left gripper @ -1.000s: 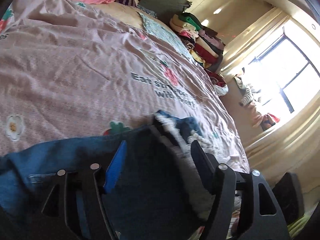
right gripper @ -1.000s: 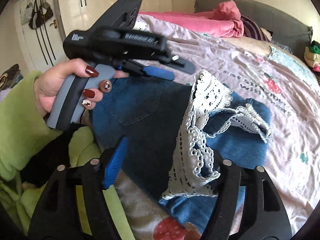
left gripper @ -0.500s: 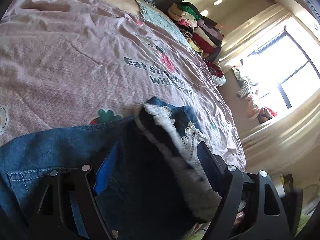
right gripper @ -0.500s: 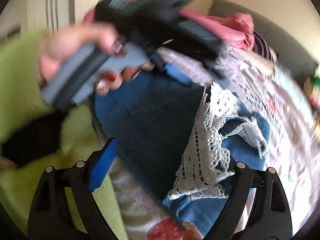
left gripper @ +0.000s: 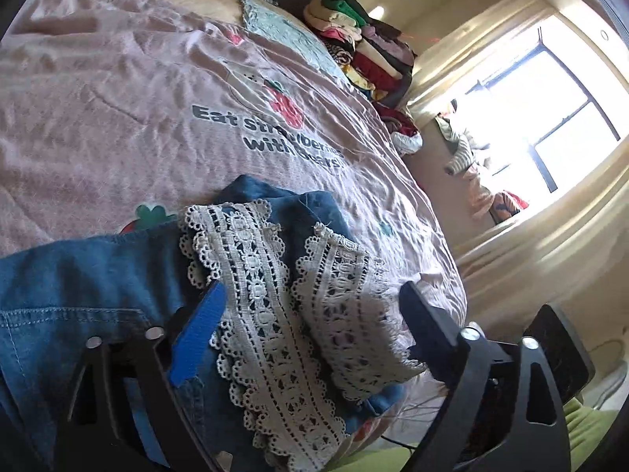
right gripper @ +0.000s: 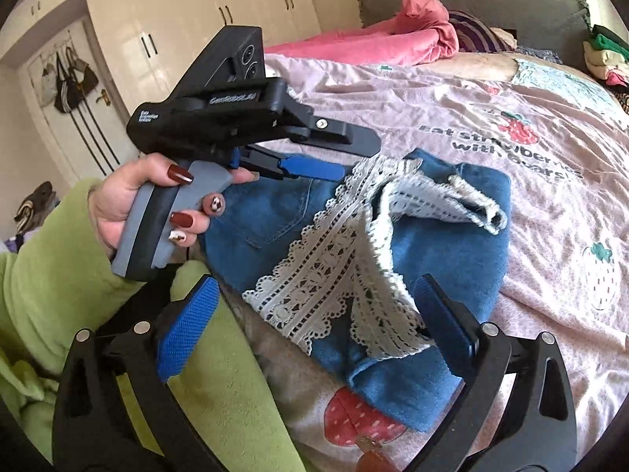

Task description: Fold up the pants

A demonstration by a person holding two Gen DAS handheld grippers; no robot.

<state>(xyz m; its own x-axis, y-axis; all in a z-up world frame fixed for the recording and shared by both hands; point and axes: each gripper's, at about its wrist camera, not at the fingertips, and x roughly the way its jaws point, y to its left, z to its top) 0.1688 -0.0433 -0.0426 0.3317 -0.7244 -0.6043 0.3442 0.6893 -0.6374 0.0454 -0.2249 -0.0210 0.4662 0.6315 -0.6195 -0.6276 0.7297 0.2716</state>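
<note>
- A pair of blue denim pants (right gripper: 444,251) lies folded into a thick bundle on a pink bedspread (right gripper: 511,118) printed with strawberries and words, near the edge of the bed closest to the person.
- White lace cuffs (left gripper: 275,314) sit on top of the bundle, loose and a little crooked; in the right wrist view one lace end (right gripper: 464,204) curls upward rather than lying flat.
- The left gripper (left gripper: 310,314) is released and its jaws are opening; the lace and denim lie between the spread fingers, but the pads do not press on them.
- The right gripper (right gripper: 314,299) is also released and opening, its blue pads standing on either side of the lace without touching it.
- In the right wrist view a hand (right gripper: 157,204) in a green sleeve holds the left tool above the waistband end of the pants.
- The step appears to be letting go after a fold.
- To do it well, lift both tools clear without snagging the openwork lace, which would likely catch on a pad edge.
- The curled lace end probably needs pressing flat, and the bundle's edges squaring up.
</note>
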